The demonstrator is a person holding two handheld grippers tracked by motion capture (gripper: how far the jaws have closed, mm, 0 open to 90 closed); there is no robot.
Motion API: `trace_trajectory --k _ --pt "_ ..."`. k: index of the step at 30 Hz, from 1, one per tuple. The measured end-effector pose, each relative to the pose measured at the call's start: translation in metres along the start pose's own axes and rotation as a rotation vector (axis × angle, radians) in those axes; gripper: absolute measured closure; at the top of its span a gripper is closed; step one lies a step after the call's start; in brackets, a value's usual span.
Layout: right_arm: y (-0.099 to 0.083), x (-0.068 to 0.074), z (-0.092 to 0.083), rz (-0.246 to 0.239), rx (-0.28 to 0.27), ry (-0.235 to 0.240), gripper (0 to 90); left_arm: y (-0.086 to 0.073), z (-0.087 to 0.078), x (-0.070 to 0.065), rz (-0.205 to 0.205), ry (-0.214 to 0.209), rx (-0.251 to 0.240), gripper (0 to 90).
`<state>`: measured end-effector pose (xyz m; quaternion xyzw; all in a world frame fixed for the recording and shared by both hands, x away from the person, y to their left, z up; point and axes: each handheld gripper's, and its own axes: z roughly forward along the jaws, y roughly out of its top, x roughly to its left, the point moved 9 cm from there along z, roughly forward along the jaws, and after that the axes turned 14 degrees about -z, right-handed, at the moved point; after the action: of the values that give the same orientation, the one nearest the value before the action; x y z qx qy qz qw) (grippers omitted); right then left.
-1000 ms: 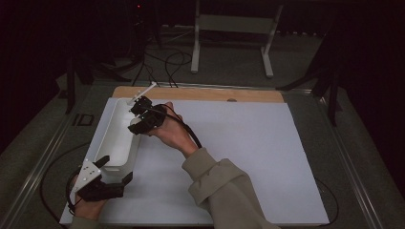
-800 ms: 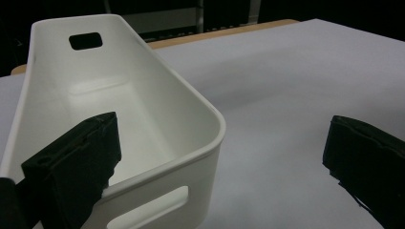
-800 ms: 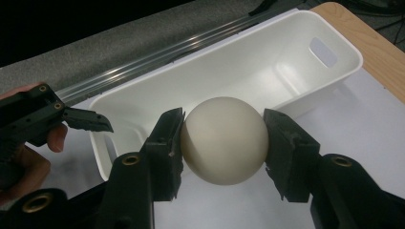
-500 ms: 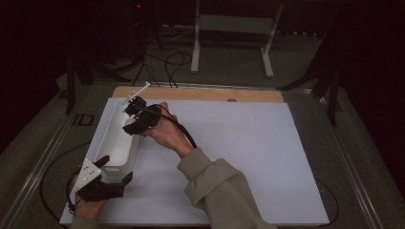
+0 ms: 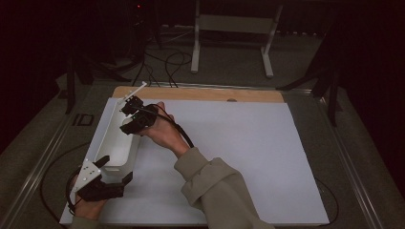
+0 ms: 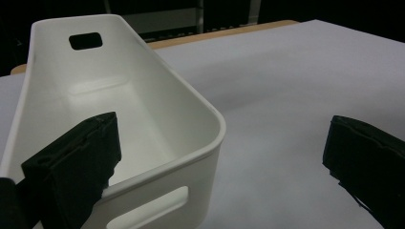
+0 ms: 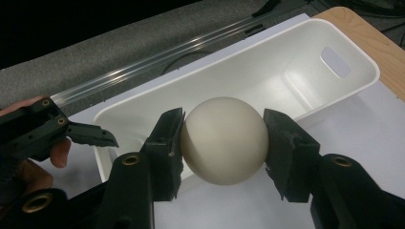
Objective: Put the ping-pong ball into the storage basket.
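Right gripper view: right claw [image 7: 222, 140] is gripping ball [image 7: 223, 140] over bin [image 7: 305, 62], left claw [image 6: 224, 162] gaping at rim; next, release inside.

We see a white sheet [image 5: 229, 157] covering a wooden board [image 5: 200, 93], with a white stand [image 5: 232, 28] and cables [image 5: 162, 62] behind.

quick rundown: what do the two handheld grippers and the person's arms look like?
Both grippers are black with blocky, matte black jaws. The left gripper carries a grey three-cornered plate dotted with small holes on top. The right gripper shows brass-coloured screw eyelets on its body, and a black cable trails from it along the wrist. The right arm wears a loose khaki-olive sleeve with a ribbed cuff.
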<state>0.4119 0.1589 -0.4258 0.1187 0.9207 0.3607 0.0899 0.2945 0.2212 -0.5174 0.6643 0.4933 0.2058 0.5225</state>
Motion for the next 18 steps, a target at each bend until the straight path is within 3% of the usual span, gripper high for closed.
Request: trace_trajectory --k 18 --pt "0.008 0.004 0.012 -0.009 -0.005 -0.009 50.5 0.0 0.0 0.0 -0.003 -0.001 -0.003 0.0"
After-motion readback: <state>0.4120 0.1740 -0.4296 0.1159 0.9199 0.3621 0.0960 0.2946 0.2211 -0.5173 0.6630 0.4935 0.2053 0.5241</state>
